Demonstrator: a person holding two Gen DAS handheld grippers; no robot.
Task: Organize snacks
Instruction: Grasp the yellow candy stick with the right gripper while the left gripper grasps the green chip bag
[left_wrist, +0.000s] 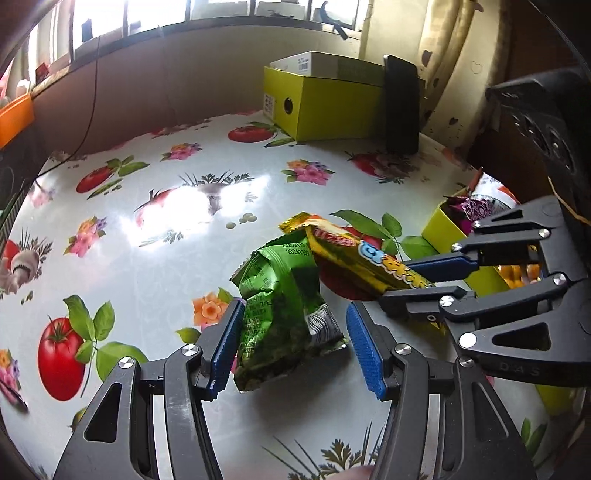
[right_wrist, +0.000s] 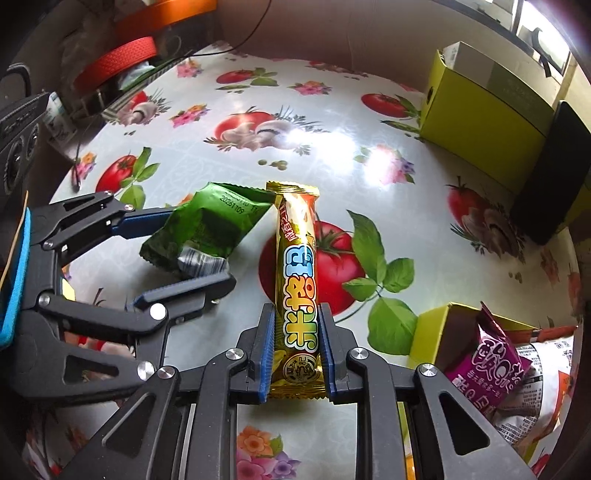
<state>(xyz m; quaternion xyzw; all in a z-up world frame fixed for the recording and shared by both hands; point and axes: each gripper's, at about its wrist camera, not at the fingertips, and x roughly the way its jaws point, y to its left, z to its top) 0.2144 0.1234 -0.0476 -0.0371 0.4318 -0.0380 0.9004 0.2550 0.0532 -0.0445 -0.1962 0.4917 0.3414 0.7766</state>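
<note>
Between the right jaws: yellow snack bar (right_wrist: 298, 280), clamped near its lower end, both pads pressed flat on its sides; the rest lies forward along the bench (right_wrist: 229, 110).
Right gripper (right_wrist: 297, 341): clenched on the bar — grip looks square.
Left gripper (left_wrist: 291, 343): jaws spread, released; green packet (left_wrist: 277, 310) sits between them, its left side at or against one pad, a gap to the other.
Task things: bar and green packet touch at their far ends, the bar's tip overlapping the packet's corner.
Step in hand, as I judge it: carry the bar to the small yellow-green box (right_wrist: 432, 332), right of the right jaws.
Doing it well: lift straight up first so the far tip clears the packet, then swing right — keep the bar level, since a long wrapper held by one end may droop.
In the way: purple packet (right_wrist: 498, 354) already stands in the box; aim beside it.
Around: large yellow-green box (left_wrist: 332, 107) and a dark upright object (left_wrist: 402, 107) well ahead, clear of the path.
</note>
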